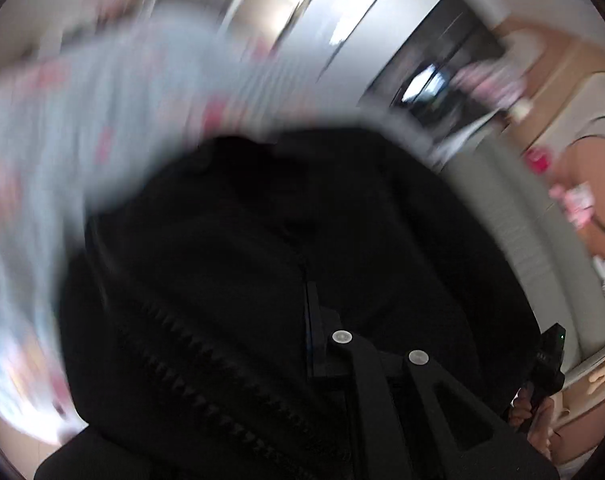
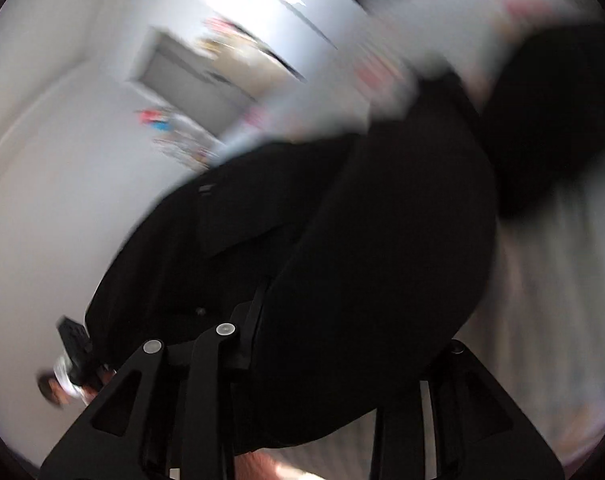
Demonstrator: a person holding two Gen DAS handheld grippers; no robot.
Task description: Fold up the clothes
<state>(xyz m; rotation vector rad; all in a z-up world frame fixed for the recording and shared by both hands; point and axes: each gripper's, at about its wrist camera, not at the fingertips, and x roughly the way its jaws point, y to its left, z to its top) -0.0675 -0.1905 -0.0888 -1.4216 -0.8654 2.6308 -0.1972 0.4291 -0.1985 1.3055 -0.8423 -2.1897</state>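
A black garment (image 1: 262, 220) hangs in the air and fills the middle of both blurred views. My left gripper (image 1: 314, 308) is shut on a fold of it. In the right wrist view the black garment (image 2: 382, 220) bulges between the fingers of my right gripper (image 2: 354, 320). Its jaws stand apart, and the cloth hides the pads. Behind the black cloth lies a pale blue fabric with pink prints (image 1: 102, 120), seen also as pale fabric (image 2: 422, 40) at the upper right. Each view shows the other hand-held gripper at its edge.
A person (image 1: 598, 168) stands at the right edge of the left wrist view. A dark cabinet (image 1: 442, 72) and pale walls are behind. A pale striped surface (image 2: 542, 280) lies to the right in the right wrist view.
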